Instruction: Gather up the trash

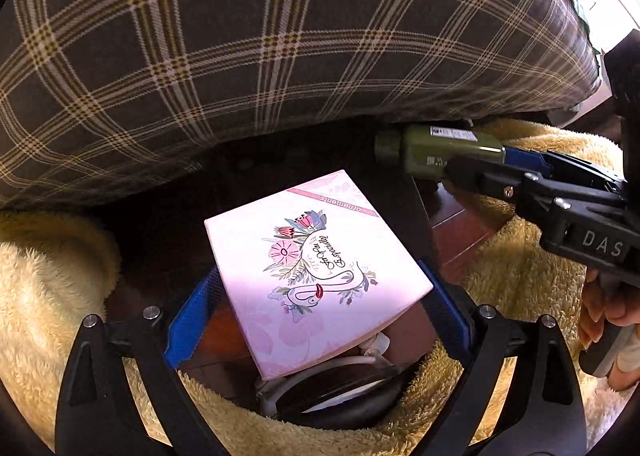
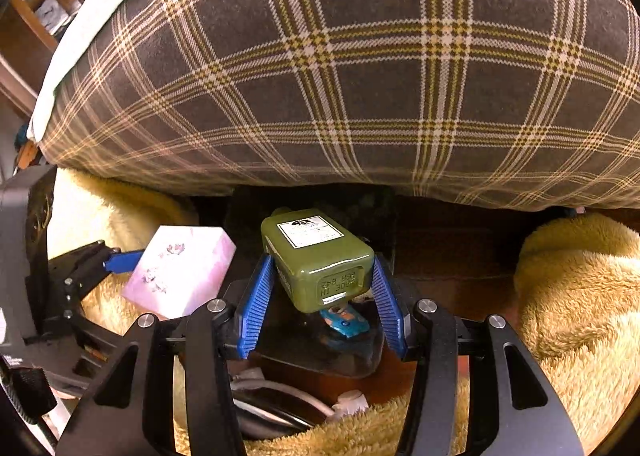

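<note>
My left gripper (image 1: pixel 316 296) is shut on a pink box (image 1: pixel 312 272) with a flower and flamingo print, held above the floor; the box also shows in the right wrist view (image 2: pixel 180 272). My right gripper (image 2: pixel 324 296) is shut on a green bottle (image 2: pixel 316 260) with a white label, its blue pads (image 2: pixel 256 308) on both sides. The bottle also shows in the left wrist view (image 1: pixel 436 152), at the right, close to the box. Both are held just in front of a plaid cushion (image 1: pixel 260 40).
A yellow fluffy blanket (image 2: pixel 580 296) lies on both sides and in front. A small blue and orange toy car (image 2: pixel 346 322) lies under the bottle on dark wooden floor (image 1: pixel 464 232). A round black and white device with a white cable (image 1: pixel 340 388) lies below the box.
</note>
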Tool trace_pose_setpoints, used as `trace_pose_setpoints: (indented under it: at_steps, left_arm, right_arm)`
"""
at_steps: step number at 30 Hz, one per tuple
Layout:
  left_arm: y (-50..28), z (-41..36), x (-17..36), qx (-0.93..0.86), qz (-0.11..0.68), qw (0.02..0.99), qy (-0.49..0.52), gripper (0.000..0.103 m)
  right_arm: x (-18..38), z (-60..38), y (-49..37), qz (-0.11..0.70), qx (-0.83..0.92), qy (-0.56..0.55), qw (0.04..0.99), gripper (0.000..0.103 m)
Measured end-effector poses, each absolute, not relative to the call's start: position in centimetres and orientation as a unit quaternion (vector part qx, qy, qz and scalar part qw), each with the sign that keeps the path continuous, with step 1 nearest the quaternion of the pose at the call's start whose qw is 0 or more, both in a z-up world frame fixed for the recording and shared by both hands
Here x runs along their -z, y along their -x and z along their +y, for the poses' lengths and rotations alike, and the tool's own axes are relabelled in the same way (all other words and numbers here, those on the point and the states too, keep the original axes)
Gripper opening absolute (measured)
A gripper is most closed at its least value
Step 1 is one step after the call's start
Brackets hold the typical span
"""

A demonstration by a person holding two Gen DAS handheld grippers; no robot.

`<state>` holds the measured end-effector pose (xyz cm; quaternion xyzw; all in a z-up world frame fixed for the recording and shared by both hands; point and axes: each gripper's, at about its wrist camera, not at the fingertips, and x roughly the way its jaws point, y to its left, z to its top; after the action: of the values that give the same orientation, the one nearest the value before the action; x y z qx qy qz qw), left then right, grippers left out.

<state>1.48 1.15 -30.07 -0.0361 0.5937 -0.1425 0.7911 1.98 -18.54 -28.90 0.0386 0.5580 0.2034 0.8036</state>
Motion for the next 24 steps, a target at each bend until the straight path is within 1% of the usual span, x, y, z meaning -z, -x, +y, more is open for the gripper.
trace_pose_setpoints:
  at_steps: [7,8,9,10,13,14,16,18,24]
  left_arm:
    - [-1.8,1.5,30.6,0.134,0.599,0.788,0.047,0.09]
    - [-1.8,1.8,30.7,0.133,0.599,0.788,0.048,0.091]
    - [-1.8,1.8,30.7,0.132,0.598,0.789,0.05,0.093]
    - [-1.9,1.7,30.6,0.132,0.597,0.79,0.052,0.095]
    - [-1.9,2.1,30.2,0.128,0.589,0.796,0.051,0.095]
    - [-1.9,2.2,29.9,0.126,0.587,0.798,0.051,0.095]
    - [-1.8,2.3,29.5,0.123,0.582,0.802,0.05,0.095]
    - [-1.8,2.4,28.8,0.122,0.576,0.807,0.049,0.095]
    - [-1.4,3.0,25.8,0.126,0.55,0.824,0.047,0.095]
  right_arm:
    - [27.9,-18.8,-3.6,0.556,-0.204,-0.047,0.804,0.052]
    - [27.6,-18.6,-3.9,0.555,-0.203,-0.049,0.805,0.056]
    - [27.4,-18.6,-4.1,0.554,-0.201,-0.05,0.807,0.06]
    - [27.2,-18.6,-4.2,0.551,-0.199,-0.051,0.809,0.062]
    - [26.4,-18.8,-4.4,0.546,-0.195,-0.052,0.813,0.069]
    - [26.1,-19.0,-4.5,0.545,-0.194,-0.052,0.814,0.074]
    - [25.4,-19.4,-4.5,0.54,-0.194,-0.051,0.818,0.077]
    - [24.6,-19.6,-4.6,0.535,-0.195,-0.054,0.82,0.084]
    - [20.6,-20.7,-4.6,0.507,-0.2,-0.058,0.836,0.089]
